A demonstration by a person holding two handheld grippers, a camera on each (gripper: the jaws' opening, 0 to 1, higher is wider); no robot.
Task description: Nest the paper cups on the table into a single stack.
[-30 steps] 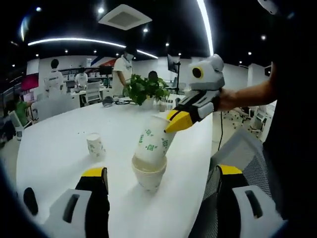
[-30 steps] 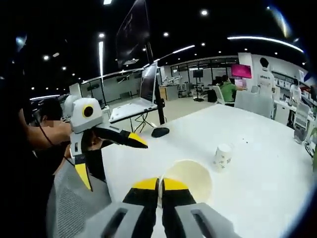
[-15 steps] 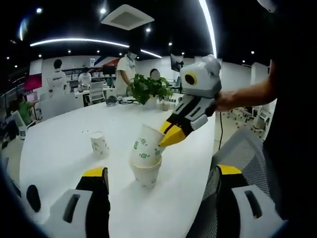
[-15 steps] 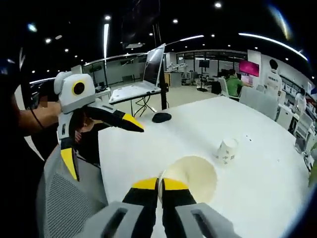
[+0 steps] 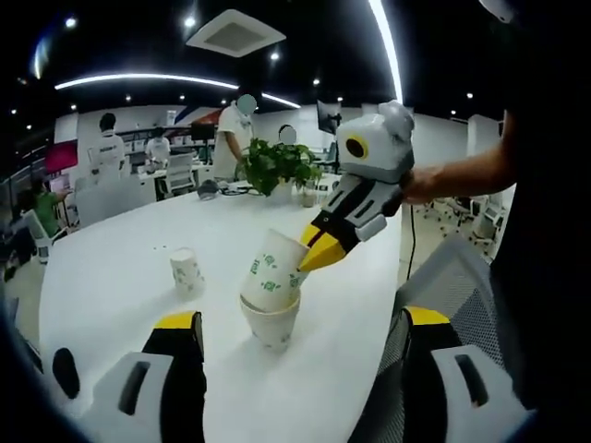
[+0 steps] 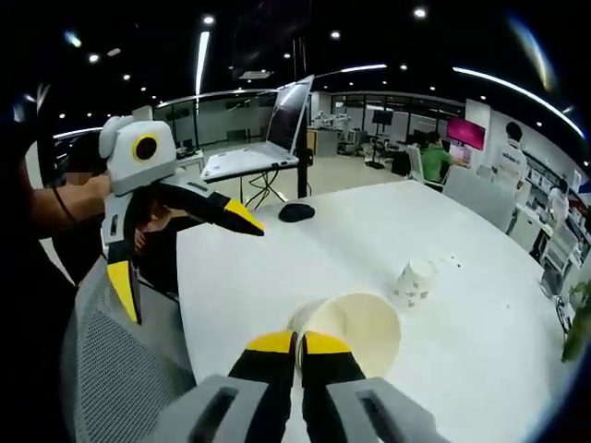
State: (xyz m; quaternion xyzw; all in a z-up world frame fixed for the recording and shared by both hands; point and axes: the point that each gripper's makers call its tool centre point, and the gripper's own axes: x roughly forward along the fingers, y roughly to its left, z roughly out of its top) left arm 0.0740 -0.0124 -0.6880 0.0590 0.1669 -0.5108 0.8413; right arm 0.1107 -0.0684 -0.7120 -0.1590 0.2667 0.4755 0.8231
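Your left gripper (image 5: 294,334) is spread wide, holding nothing; the base cup (image 5: 271,322) stands on the white table (image 5: 111,268) between and just ahead of its fingertips. Your right gripper (image 6: 297,343) is clamped on the rim of the held cup (image 5: 271,275), which sits tilted, bottom partly inside the base cup. To seat it well, I'd level the held cup over the base mouth, push straight down, and let go only once the rims sit close. A lone cup (image 5: 186,272) stands upright ahead-left of the left fingers, well apart. The left gripper view gives you the tilt side-on; the right gripper view looks down into the held cup's mouth.
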